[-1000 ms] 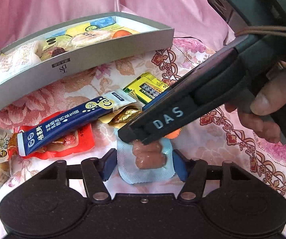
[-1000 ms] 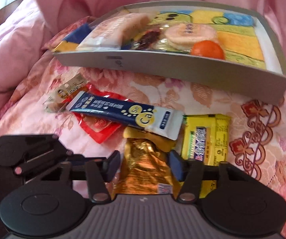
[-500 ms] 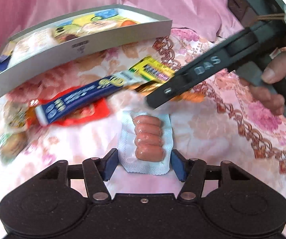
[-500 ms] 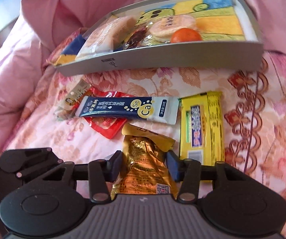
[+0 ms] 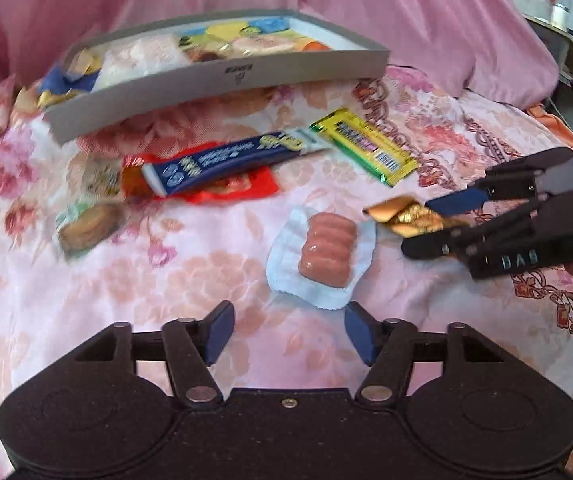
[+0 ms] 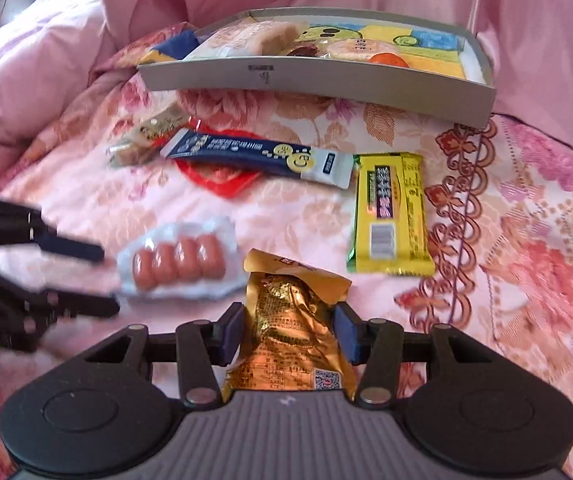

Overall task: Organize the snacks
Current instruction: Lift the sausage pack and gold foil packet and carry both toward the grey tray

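The right tool [image 6: 288, 334] is clamped across the crinkled gold foil snack packet [image 6: 290, 344], light and slippery, best held mid-body, while the left tool [image 5: 288, 330] gapes empty over the flowered pink bed [image 5: 146, 280].

Gold pouch [image 6: 286, 332]: crinkled glossy foil. Box [image 6: 318, 80]: matt grey card. Bedspread [image 6: 286, 220]: satiny floral cloth. Sausage pack [image 5: 322, 256]: glossy clear plastic.

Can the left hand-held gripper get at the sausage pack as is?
Probably yes: the left hand-held gripper is open, the sausage pack lies just ahead on the bedspread, nothing between.
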